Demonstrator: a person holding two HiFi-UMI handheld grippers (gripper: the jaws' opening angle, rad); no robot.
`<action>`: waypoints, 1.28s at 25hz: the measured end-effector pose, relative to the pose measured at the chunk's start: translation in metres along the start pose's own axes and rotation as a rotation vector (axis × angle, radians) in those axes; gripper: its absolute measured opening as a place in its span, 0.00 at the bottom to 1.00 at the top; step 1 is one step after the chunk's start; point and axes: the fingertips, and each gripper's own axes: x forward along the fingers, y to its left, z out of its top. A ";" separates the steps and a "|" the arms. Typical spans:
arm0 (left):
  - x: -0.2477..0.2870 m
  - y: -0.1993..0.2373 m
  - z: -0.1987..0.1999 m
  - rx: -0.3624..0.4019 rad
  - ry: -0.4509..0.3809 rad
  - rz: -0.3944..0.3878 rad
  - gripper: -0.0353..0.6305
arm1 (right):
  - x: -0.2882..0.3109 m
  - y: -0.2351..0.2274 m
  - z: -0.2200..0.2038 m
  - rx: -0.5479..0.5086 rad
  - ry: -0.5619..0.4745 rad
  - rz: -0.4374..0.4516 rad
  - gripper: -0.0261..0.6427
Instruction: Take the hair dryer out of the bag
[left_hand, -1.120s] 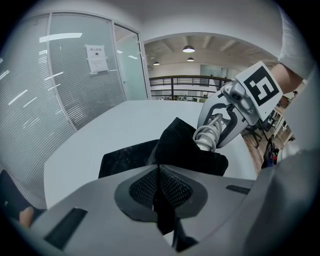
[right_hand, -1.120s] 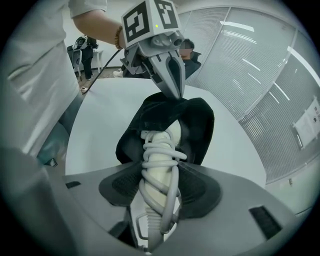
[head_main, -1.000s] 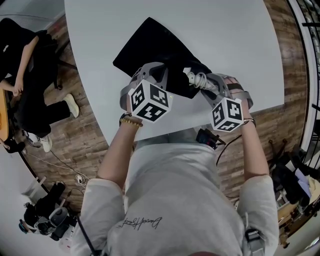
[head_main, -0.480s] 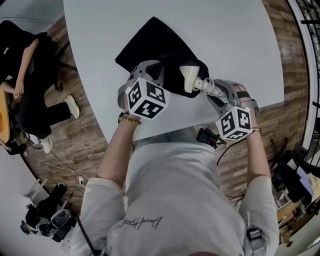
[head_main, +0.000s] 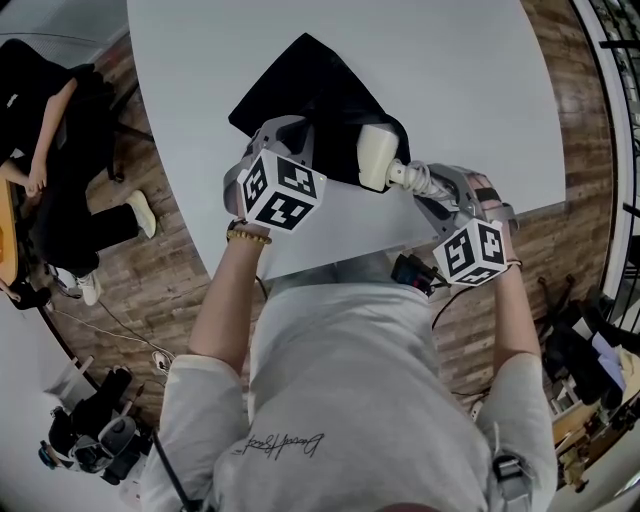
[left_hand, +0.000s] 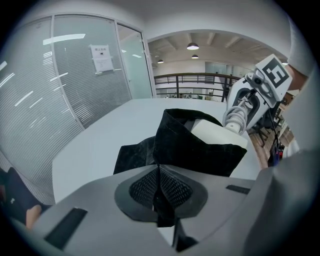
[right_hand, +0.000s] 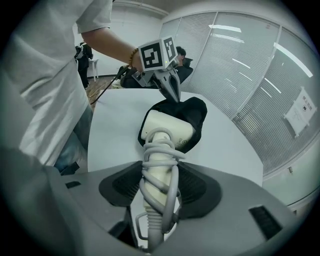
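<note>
A black cloth bag (head_main: 300, 85) lies on the white table (head_main: 450, 80). A cream hair dryer (head_main: 375, 157) sticks partway out of the bag's mouth, its handle wound with grey cord. My right gripper (right_hand: 161, 187) is shut on that cord-wrapped handle (right_hand: 159, 170), and the dryer's body (right_hand: 165, 131) still sits in the bag's opening (right_hand: 192, 115). My left gripper (left_hand: 159, 187) is shut on the bag's black hem (left_hand: 162, 150), pinching the fabric between its pads. In the left gripper view the dryer's cream body (left_hand: 217, 134) shows above the bag's rim.
The table's near edge (head_main: 330, 262) runs just in front of me. A seated person in black (head_main: 50, 150) is off to the left on the wooden floor (head_main: 150, 290). Bags and gear lie on the floor at lower left (head_main: 95, 430) and right (head_main: 590, 350).
The right gripper has drawn the dryer back and to the right, so more of its cream body shows outside the bag. The left gripper keeps hold of the bag's edge and has shifted slightly left.
</note>
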 end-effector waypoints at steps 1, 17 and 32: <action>-0.001 0.001 -0.001 -0.002 0.002 0.004 0.08 | -0.001 0.000 0.001 0.001 -0.005 0.000 0.38; -0.001 0.015 -0.021 -0.018 0.041 0.037 0.08 | -0.030 0.000 0.023 0.015 -0.097 0.033 0.38; -0.022 0.062 -0.062 -0.096 0.100 0.162 0.08 | -0.024 -0.015 0.006 0.071 -0.091 -0.027 0.38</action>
